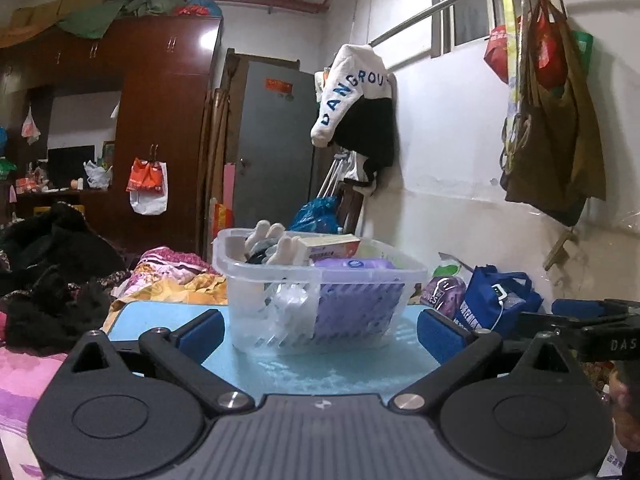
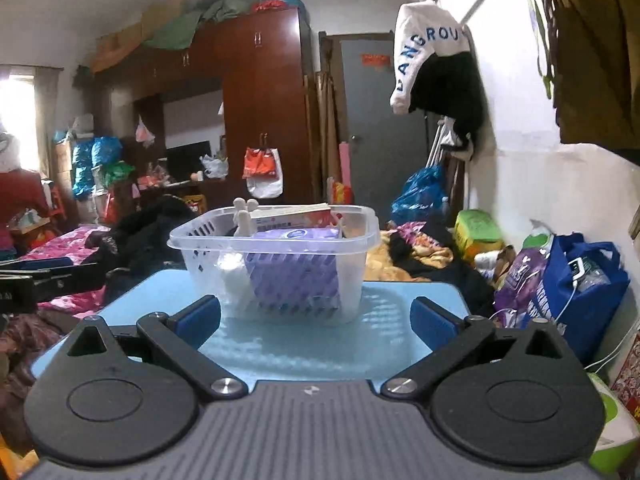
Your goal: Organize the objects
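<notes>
A clear plastic basket [image 1: 256, 280] [image 2: 360, 240] stands on a small light-blue table [image 1: 320, 372] [image 2: 400, 340]. In it are a purple packet [image 1: 356, 304] [image 2: 296, 280], white gloves [image 1: 272, 240] [image 2: 244, 216], a flat box [image 1: 332, 246] [image 2: 292, 214] and clear plastic wrap [image 1: 290, 308]. My left gripper [image 1: 320, 332] is open and empty, just in front of the basket. My right gripper [image 2: 316, 320] is open and empty, also just in front of the basket. The right gripper shows at the right edge of the left wrist view [image 1: 600, 316]; the left one shows at the left edge of the right wrist view [image 2: 48, 276].
The table stands on a bed with pink and floral bedding [image 1: 172, 268] and black clothes [image 1: 52, 280]. A blue bag [image 1: 496, 300] [image 2: 584, 280] and a purple packet [image 2: 524, 280] lie to the right by the white wall. A wardrobe [image 2: 260, 100] and grey door [image 1: 276, 136] stand behind.
</notes>
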### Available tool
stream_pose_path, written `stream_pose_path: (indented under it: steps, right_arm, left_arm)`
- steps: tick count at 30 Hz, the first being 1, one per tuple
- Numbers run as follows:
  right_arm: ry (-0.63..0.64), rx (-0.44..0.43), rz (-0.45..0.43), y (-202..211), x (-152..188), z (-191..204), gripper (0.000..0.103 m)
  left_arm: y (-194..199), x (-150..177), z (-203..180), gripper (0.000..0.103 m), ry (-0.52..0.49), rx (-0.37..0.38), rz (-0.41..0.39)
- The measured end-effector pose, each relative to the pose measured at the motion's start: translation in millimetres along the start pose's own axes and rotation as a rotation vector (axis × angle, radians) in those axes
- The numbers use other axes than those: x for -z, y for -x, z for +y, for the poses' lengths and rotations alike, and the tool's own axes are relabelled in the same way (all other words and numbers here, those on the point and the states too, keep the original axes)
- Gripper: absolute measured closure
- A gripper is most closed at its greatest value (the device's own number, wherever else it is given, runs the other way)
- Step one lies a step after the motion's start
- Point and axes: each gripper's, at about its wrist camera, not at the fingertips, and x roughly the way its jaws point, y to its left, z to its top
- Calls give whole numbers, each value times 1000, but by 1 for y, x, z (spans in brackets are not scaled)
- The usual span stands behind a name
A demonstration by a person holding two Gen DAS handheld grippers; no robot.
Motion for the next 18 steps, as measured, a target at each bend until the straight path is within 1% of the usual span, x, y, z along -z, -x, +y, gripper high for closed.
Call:
stream_pose_path:
  steps: [5, 7, 10, 12, 18]
  right_arm:
    - [-3, 11, 5, -2, 5, 2, 0]
    - [10, 13, 6, 1, 11, 7, 0]
    - [36, 27, 4, 9, 17, 11, 0]
    - [48, 28, 1, 11, 18, 12, 0]
    - [49, 26, 5, 10, 19, 12, 0]
  left_arm:
    - [-2, 1, -14, 0, -26, -4, 19]
    - [-2, 3, -20, 0, -41, -10, 19]
    - [-1, 3, -26, 0, -53, 2, 30]
    - [-1, 4, -27, 0, -56, -5, 39]
    - [2, 4, -25, 0, -53, -23, 30]
